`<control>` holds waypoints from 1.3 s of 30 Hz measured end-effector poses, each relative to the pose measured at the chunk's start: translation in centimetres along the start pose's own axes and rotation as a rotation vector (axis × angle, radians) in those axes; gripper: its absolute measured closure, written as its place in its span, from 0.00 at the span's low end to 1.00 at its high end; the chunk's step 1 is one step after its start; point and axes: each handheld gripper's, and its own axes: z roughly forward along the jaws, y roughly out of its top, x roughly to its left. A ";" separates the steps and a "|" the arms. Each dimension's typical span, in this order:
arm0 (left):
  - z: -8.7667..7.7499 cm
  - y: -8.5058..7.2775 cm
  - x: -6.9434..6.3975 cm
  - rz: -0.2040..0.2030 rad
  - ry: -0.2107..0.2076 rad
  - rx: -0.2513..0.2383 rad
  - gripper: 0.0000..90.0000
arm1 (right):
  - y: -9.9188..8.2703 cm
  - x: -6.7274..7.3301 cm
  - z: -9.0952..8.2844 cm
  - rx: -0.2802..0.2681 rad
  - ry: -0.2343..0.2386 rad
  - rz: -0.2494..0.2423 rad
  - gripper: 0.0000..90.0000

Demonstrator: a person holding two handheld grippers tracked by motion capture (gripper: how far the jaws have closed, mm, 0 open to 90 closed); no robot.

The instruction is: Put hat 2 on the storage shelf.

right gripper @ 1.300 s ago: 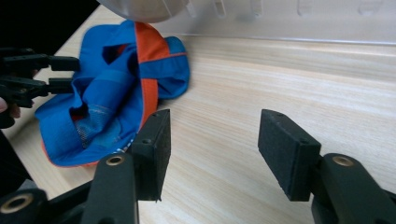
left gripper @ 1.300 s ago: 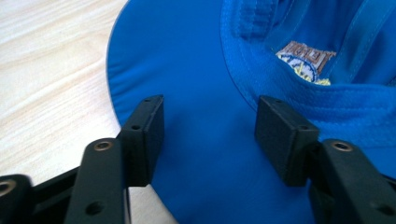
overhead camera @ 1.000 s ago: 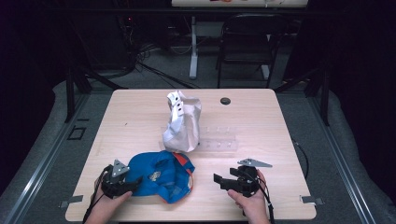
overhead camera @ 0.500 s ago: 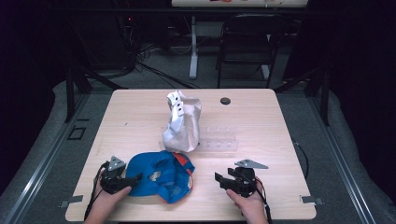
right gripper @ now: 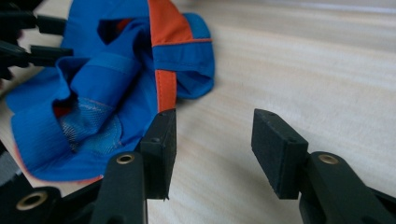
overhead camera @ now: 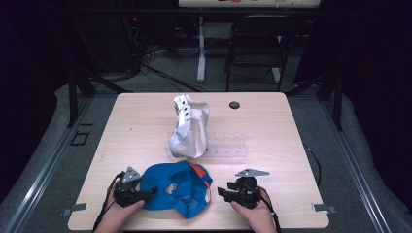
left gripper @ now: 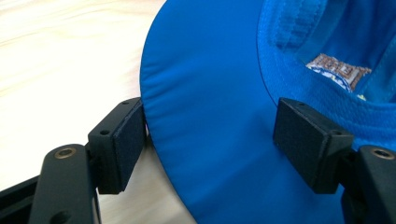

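Note:
A blue cap [overhead camera: 177, 187] with orange trim lies upside down near the table's front edge. My left gripper [overhead camera: 148, 192] sits at its left side, and the cap's flat blue brim [left gripper: 210, 93] lies between the open jaws of this left gripper [left gripper: 210, 135]. Those jaws have just been closing a little; the left pad [left gripper: 126, 140] meets the brim's edge without pinching it. My right gripper [overhead camera: 222, 192] rests just right of the cap. Its jaws have just been closing, and this right gripper [right gripper: 212, 140] has bare table between them. The cap [right gripper: 116, 70] lies beyond its left jaw.
A crumpled white cloth thing [overhead camera: 189, 128] stands mid-table beside a clear plastic tray [overhead camera: 228, 145]. A small black disc [overhead camera: 234, 104] lies near the far edge. A chair [overhead camera: 257, 43] stands beyond the table [overhead camera: 291, 160].
My left gripper has slid right onto the cap's brim. The right gripper has stayed in place while its jaws narrowed.

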 end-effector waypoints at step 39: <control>-0.4 -0.1 -1.3 0.080 -0.022 -0.009 0.44 | -0.5 -1.6 -0.2 0.109 0.269 0.232 0.80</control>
